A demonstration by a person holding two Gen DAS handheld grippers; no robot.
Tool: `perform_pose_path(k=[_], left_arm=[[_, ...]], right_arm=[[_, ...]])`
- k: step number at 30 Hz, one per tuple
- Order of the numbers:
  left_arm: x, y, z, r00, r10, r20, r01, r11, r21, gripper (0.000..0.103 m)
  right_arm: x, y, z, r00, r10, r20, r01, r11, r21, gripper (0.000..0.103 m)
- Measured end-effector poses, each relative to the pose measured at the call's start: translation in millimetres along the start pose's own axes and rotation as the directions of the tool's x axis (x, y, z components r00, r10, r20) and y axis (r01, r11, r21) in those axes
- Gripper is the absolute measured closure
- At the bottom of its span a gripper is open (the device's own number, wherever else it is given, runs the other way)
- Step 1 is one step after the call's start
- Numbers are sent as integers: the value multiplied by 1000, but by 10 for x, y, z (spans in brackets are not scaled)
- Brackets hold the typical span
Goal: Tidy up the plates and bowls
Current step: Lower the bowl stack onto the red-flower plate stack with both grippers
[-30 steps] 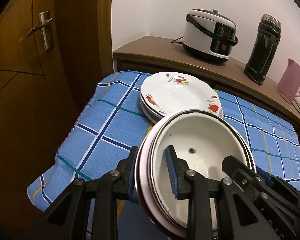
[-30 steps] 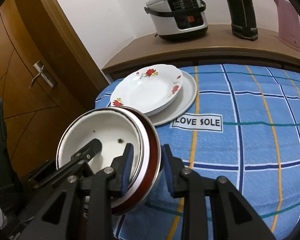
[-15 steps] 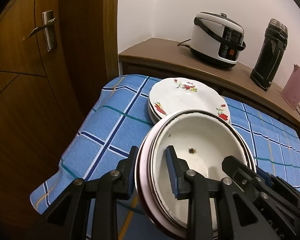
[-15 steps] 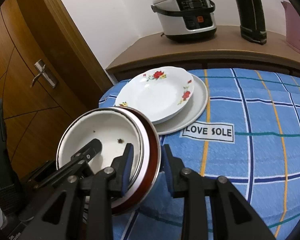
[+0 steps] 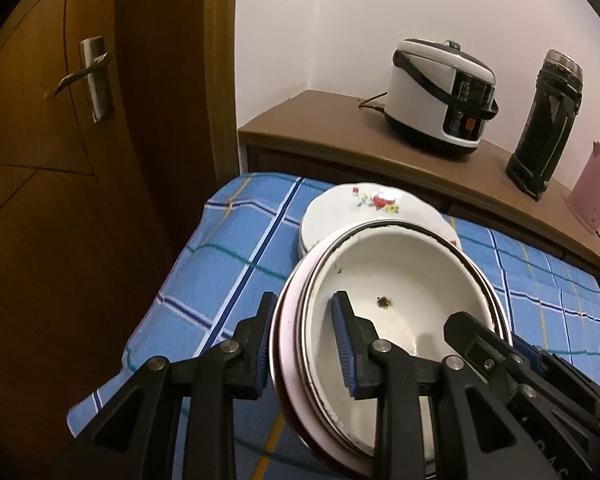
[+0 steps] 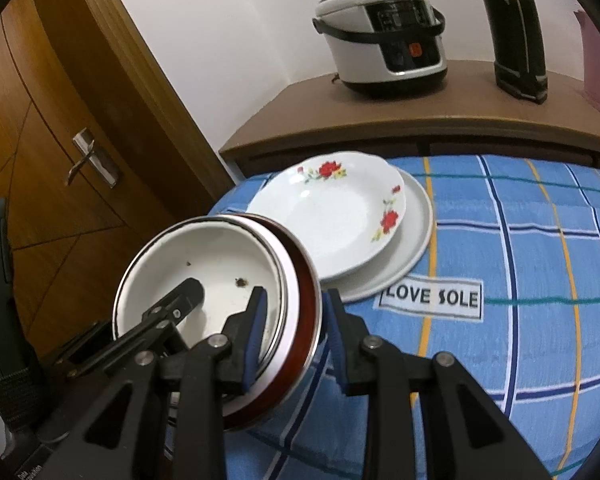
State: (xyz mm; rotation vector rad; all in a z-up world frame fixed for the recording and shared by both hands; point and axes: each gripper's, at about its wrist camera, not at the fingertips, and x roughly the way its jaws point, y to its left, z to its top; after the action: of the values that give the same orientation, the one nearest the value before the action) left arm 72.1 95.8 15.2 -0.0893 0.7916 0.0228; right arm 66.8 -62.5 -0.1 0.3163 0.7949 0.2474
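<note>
Left gripper [image 5: 305, 342] clamped across a rim, one blue-padded finger [image 5: 345, 350] inside, the other outside; right gripper [image 6: 294, 338] gripping the opposite rim likewise, one finger [image 6: 255, 336] inside, one out; each visible in the other's view, both held raised, jaws narrowly parted.

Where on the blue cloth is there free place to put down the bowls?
Bare cloth lies right of the plate stack, past the LOVE SOLE label. A strip lies between the plates and the cloth's left edge. The middle is crowded: stacked bowls overlap the flowered plate.
</note>
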Motion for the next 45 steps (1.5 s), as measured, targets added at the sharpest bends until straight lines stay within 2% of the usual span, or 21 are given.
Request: perform_pose_path(k=[14, 30, 37, 45], left_arm=[[161, -256, 347, 999, -40, 36, 39, 999, 35, 72], [515, -506, 710, 997, -79, 27, 77, 996, 48, 72], [770, -515, 772, 997, -76, -13, 77, 997, 29, 72], [1083, -518, 730, 995, -74, -65, 75, 997, 23, 72]], right_arm=[[-4, -165, 375, 998, -19, 57, 17, 999, 30, 73], [168, -449, 770, 995, -59, 81, 52, 995, 84, 74], [345, -536, 891, 996, -60, 69, 53, 994, 100, 74], [652, -704, 879, 997, -77, 10, 75, 989, 129, 74]])
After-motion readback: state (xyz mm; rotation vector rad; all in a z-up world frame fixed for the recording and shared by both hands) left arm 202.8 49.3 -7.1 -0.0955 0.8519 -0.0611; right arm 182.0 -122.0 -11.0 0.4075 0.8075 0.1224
